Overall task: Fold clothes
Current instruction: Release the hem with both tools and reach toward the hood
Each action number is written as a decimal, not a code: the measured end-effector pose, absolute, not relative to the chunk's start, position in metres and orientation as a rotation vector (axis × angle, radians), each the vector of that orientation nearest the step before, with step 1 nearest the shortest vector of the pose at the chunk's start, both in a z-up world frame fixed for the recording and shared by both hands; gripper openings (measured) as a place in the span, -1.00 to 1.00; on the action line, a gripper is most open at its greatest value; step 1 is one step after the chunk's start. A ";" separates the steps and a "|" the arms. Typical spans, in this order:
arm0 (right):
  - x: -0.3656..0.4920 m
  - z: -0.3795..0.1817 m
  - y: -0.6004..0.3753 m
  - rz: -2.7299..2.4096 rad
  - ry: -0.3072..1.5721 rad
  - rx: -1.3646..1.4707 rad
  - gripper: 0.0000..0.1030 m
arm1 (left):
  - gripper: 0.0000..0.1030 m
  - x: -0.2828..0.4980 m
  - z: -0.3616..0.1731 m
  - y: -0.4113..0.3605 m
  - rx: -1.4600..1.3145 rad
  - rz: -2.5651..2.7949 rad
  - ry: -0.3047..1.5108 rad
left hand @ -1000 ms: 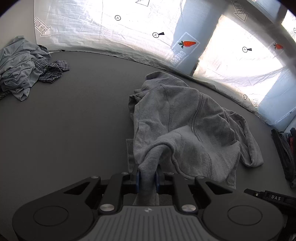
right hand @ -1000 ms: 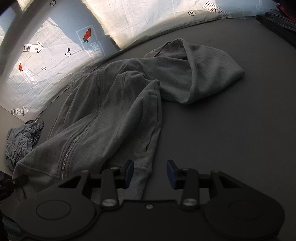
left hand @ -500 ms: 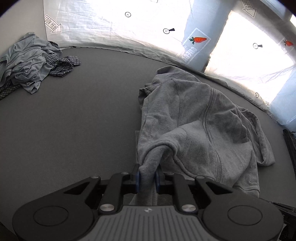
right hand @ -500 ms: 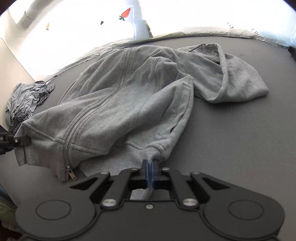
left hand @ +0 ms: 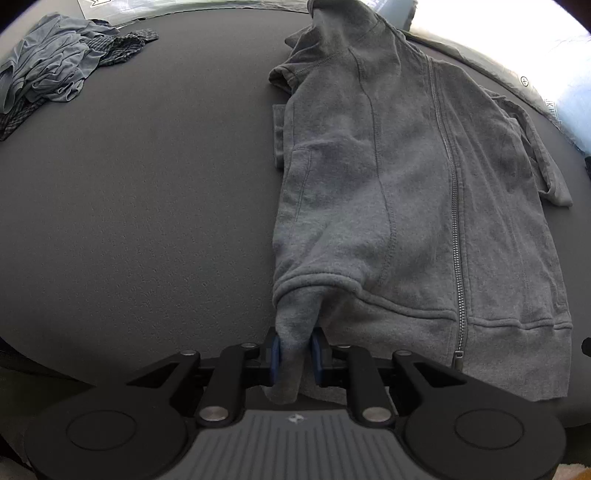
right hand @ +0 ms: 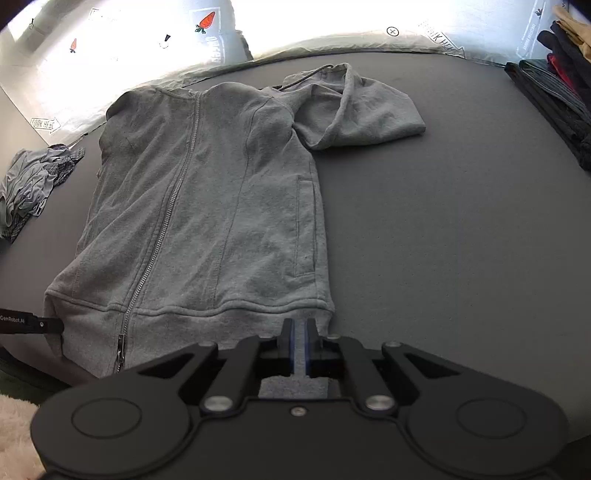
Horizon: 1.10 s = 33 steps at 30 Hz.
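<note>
A grey zip hoodie [left hand: 388,184] lies front up and spread flat on the dark grey table [left hand: 129,203], hem toward me. My left gripper [left hand: 295,350] has a bunched corner of the hem between its blue pads; its jaws are opening, the cloth still pinched there. In the right wrist view the hoodie [right hand: 207,206] runs away from me, hood [right hand: 354,107] flopped to the far right. My right gripper [right hand: 299,343] pinches the hem's right corner, its jaws easing apart slightly with thin cloth between the pads. The left gripper's finger [right hand: 26,321] shows at the hem's left corner.
A heap of blue-grey and checked clothes [right hand: 29,184] lies at the table's far left, and shows too in the left wrist view [left hand: 55,77]. Dark folded garments [right hand: 554,92] are stacked at the far right. A white printed sheet [right hand: 332,22] borders the back. A fluffy rug [right hand: 14,424] lies below the near edge.
My right gripper went from open beside the hem to shut on its right corner. Both grippers pulled back and apart, and the crumpled hoodie stretched out flat with its zipper straight.
</note>
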State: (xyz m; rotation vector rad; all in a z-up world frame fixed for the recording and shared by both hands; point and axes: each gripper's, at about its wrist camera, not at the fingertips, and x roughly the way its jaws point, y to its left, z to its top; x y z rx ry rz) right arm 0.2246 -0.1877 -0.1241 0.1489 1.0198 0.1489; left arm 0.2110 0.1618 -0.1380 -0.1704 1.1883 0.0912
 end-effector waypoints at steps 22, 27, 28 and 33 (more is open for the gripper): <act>0.391 -0.110 -0.202 0.043 0.863 0.016 0.28 | 0.74 0.343 -0.071 0.156 -0.036 0.052 1.054; 0.468 -0.119 -0.218 0.006 0.856 0.002 0.30 | 0.75 0.424 -0.090 0.131 0.006 0.041 1.093; 0.487 -0.122 -0.221 0.000 0.847 -0.015 0.32 | 0.76 0.438 -0.099 0.123 0.010 0.022 1.098; 0.561 -0.141 -0.233 -0.009 0.841 -0.073 0.34 | 0.76 0.496 -0.147 0.086 0.022 0.008 1.213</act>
